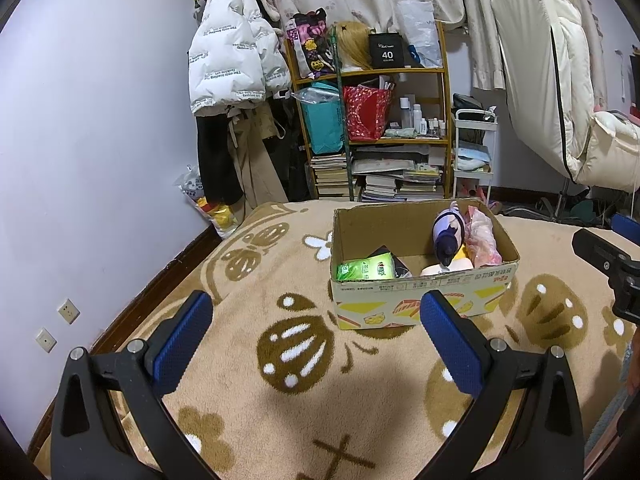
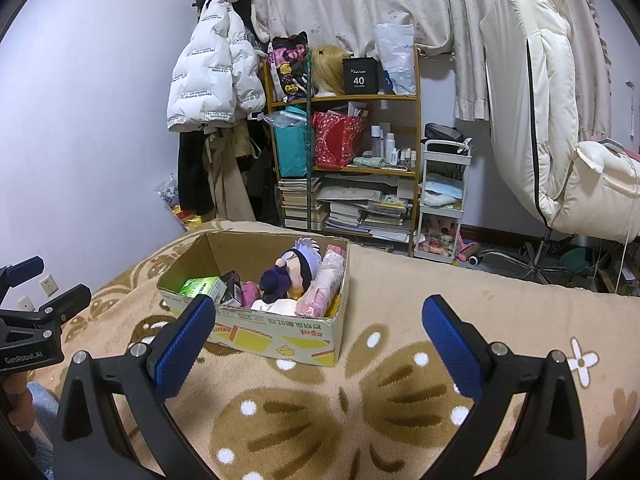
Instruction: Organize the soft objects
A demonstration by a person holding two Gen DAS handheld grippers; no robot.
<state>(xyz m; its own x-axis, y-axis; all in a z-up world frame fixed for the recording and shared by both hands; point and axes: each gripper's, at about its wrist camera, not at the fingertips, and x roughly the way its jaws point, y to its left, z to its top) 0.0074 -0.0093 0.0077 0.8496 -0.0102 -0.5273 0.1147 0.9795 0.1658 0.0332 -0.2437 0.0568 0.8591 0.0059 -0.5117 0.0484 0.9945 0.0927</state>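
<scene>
An open cardboard box [image 1: 424, 296] [image 2: 280, 330] sits on the beige patterned blanket [image 1: 280, 360] [image 2: 400, 380]. Inside it lie a plush doll with purple hair [image 1: 448, 236] [image 2: 292, 272], a pink wrapped soft item [image 1: 482, 236] [image 2: 322, 284] and a green tissue pack [image 1: 366, 267] [image 2: 202, 286]. My left gripper [image 1: 316, 332] is open and empty, in front of and left of the box. My right gripper [image 2: 318, 336] is open and empty, in front of the box's right corner. Each gripper shows at the edge of the other's view.
A wooden shelf [image 1: 372, 120] [image 2: 348, 152] full of books, bags and bottles stands behind the bed. A white puffer jacket [image 1: 232, 48] [image 2: 212, 68] hangs on the wall at left. A white cart [image 2: 444, 200] and a cream chair [image 2: 560, 140] stand at right.
</scene>
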